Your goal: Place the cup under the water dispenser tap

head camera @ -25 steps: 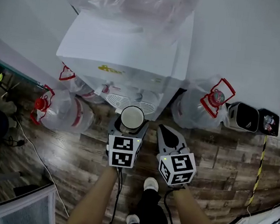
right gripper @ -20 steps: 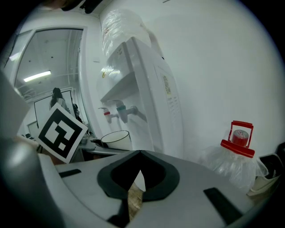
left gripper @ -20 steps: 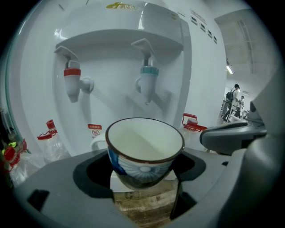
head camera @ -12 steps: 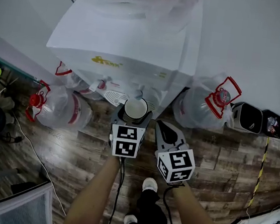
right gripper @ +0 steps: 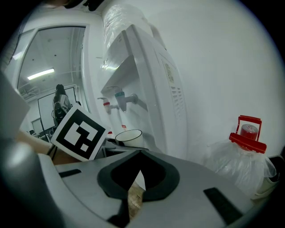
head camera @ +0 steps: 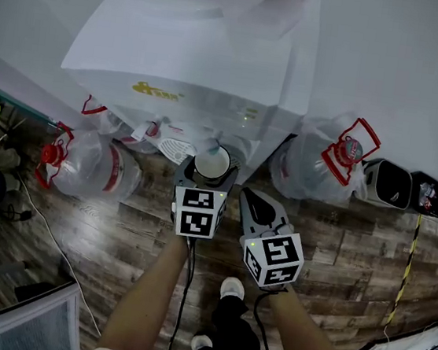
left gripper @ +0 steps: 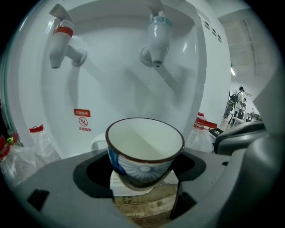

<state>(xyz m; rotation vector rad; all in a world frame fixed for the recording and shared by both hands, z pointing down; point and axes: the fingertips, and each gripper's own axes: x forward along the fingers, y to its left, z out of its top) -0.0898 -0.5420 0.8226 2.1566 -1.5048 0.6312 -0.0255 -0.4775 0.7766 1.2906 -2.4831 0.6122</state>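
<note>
— Where do we have the cup?

— In our left gripper. Its jaws clasp the cup low on the body, one on each side, and the cup stands upright with its mouth open and nothing in it.

— And how does it sit to the dispenser?

— We hold it in front of the white recess. In the left gripper view the blue tap hangs above the cup, a little to the right of its middle, well apart from the rim. The red tap is further left.

— Does the cup rest on anything?

— We cannot tell; the jaws hide its foot. From the head view it lies at the dispenser's front edge, beside the round grille.

— What about our right gripper?

— Its jaws are pressed together with nothing between them. It hangs over the wood floor, just beside the left gripper and a little behind it.

— Anything else near?

— A bagged bottle with a red cap to the dispenser's right, another to its left.
</note>
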